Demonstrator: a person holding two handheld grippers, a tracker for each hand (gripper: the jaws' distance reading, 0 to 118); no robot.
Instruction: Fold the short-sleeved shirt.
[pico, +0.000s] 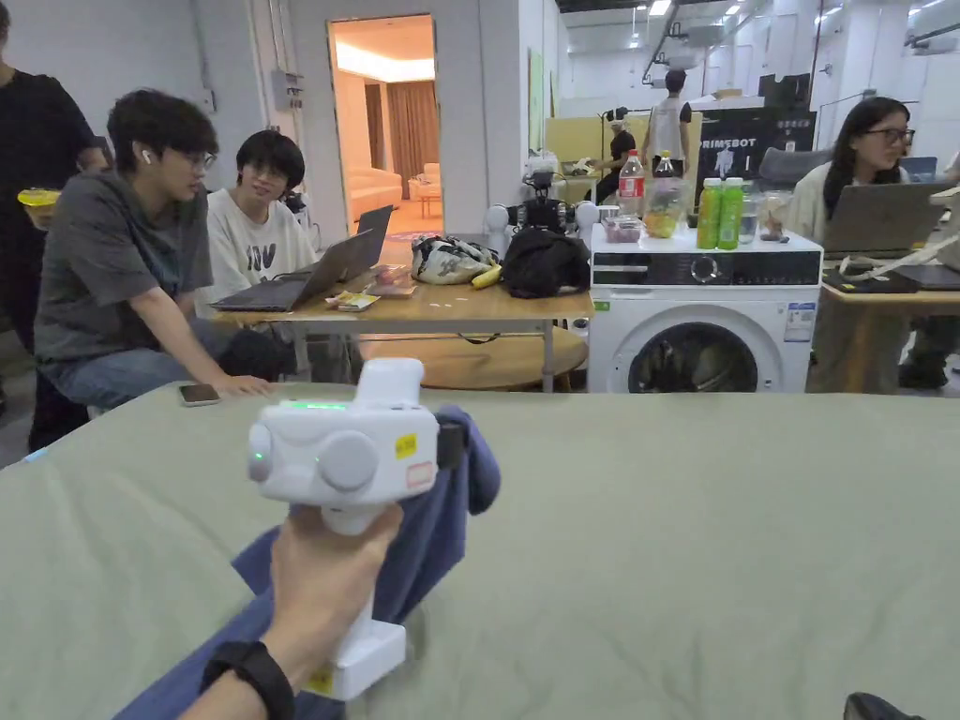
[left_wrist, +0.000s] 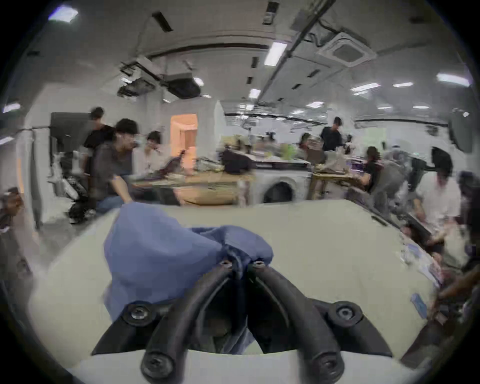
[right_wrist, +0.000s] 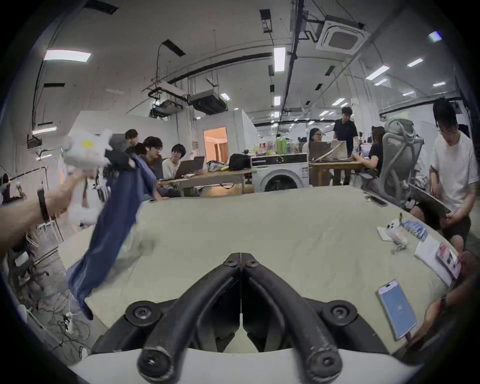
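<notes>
Left gripper view: left gripper (left_wrist: 240, 265) pinches the bunched shirt (left_wrist: 161, 254) above the table (left_wrist: 324, 246); right gripper (right_wrist: 241, 261) is closed, empty. One-point hold, so it'll probably land crumpled.

I can read only the white letters "RIMSBOT" on the black panel (pico: 741, 141), far right behind the washing machine (pico: 703, 319); other writing is too small for me.
</notes>
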